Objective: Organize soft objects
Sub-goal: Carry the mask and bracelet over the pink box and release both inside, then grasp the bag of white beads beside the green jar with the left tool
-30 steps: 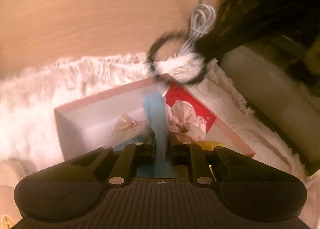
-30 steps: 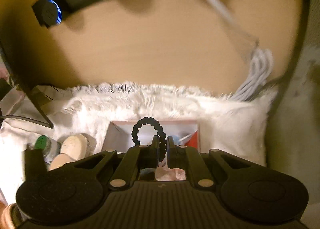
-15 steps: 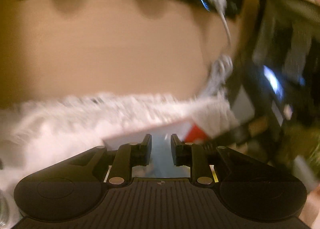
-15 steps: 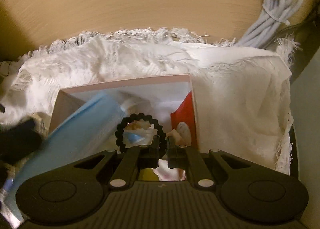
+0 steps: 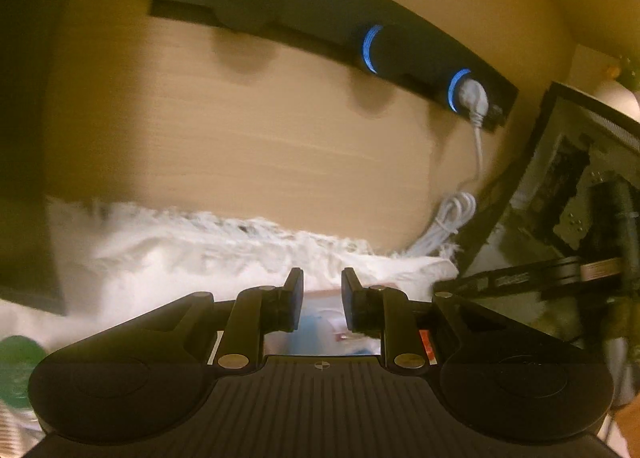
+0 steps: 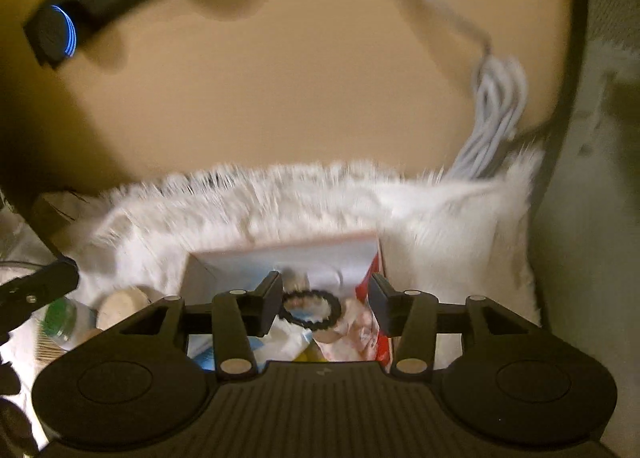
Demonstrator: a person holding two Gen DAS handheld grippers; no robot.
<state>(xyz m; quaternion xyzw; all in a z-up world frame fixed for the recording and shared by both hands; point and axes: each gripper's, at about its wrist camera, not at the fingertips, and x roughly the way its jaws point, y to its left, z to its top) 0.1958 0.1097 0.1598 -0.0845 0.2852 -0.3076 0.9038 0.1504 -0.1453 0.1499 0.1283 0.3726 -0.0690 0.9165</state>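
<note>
An open pink-and-white box (image 6: 288, 254) sits on a white fringed cloth (image 6: 440, 210). A black scalloped hair tie (image 6: 312, 308) lies in it among pale soft items, a blue-and-white piece (image 6: 288, 342) and a pinkish cloth (image 6: 352, 334). My right gripper (image 6: 325, 300) is open and empty just above the box, jaws wide on either side of the hair tie. My left gripper (image 5: 321, 306) is open and empty, raised over the box (image 5: 320, 322), which is mostly hidden behind it.
A black power strip with blue-ringed sockets (image 5: 376, 50) lies on the wooden desk behind, with a coiled white cable (image 6: 496, 106). A green-capped bottle (image 6: 60, 318) and a tan round item (image 6: 120, 304) lie left of the box. Dark equipment (image 5: 580, 194) stands at the right.
My right gripper opened and let the black hair tie fall into the box. My left gripper released the blue item earlier and has lifted away; both views tilted up.
</note>
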